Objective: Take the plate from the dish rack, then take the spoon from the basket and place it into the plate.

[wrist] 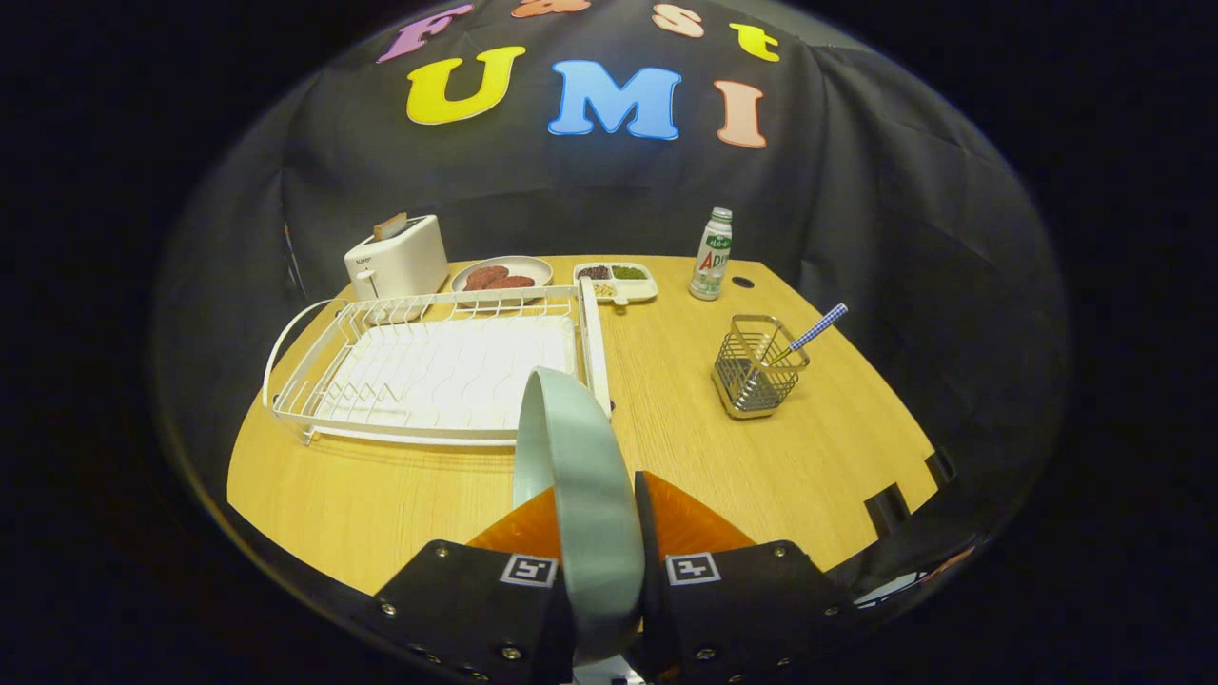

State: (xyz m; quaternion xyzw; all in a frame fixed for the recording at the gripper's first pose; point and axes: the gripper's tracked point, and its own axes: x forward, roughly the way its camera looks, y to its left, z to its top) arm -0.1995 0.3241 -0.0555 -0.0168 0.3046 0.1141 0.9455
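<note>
Gripper view, gripper [598, 533] clamped on upright plate [571, 476] — dish rack [438, 366] beyond, spoon [809, 335] in basket [756, 381]

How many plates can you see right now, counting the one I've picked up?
2. One plate stands on edge, clamped between the fingers above the table. The other plate holds food behind the dish rack, next to the toaster.

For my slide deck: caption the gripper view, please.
Gripper shut on the plate, held edge-on above the table beside the dish rack.
</note>
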